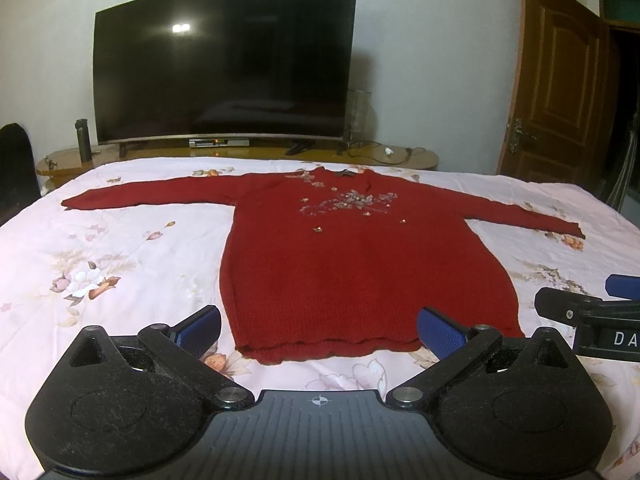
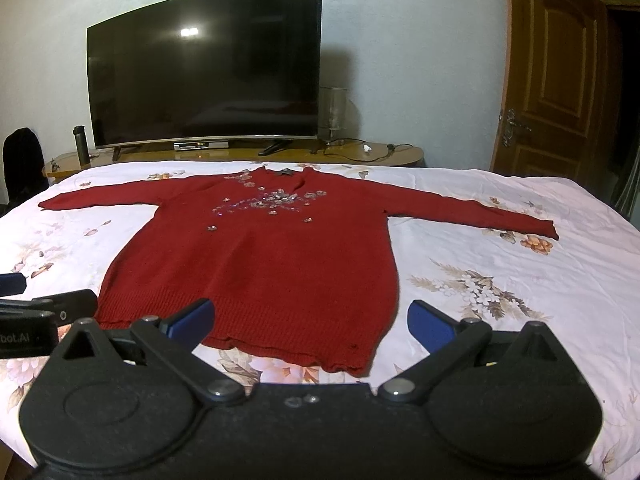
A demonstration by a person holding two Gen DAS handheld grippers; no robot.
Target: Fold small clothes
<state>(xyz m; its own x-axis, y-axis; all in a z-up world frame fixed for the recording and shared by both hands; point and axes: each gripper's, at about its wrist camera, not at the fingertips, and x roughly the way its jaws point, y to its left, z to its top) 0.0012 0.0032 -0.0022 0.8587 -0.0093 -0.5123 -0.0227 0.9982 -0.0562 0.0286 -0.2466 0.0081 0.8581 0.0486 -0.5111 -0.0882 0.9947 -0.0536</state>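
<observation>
Red sweater (image 1: 360,272) beyond spread fingers (image 1: 202,326).

left wrist: low, near hem, faces TV (image 1: 224,64) | right wrist: same, rightward | shared: sweater (image 2: 256,256), bed (image 2: 520,280)

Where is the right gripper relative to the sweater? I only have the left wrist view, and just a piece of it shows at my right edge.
Observer: The right gripper faces the near hem of the red sweater, jaws wide open.
Operator: Is any fabric held?
Observer: No. Its blue pads are bare, with nothing pinched between them.
Operator: A finger of the left gripper hides the hem's right corner from me. How does it lie?
Observer: That hem corner lies flat on the floral bedspread, with nothing gripping it.
</observation>
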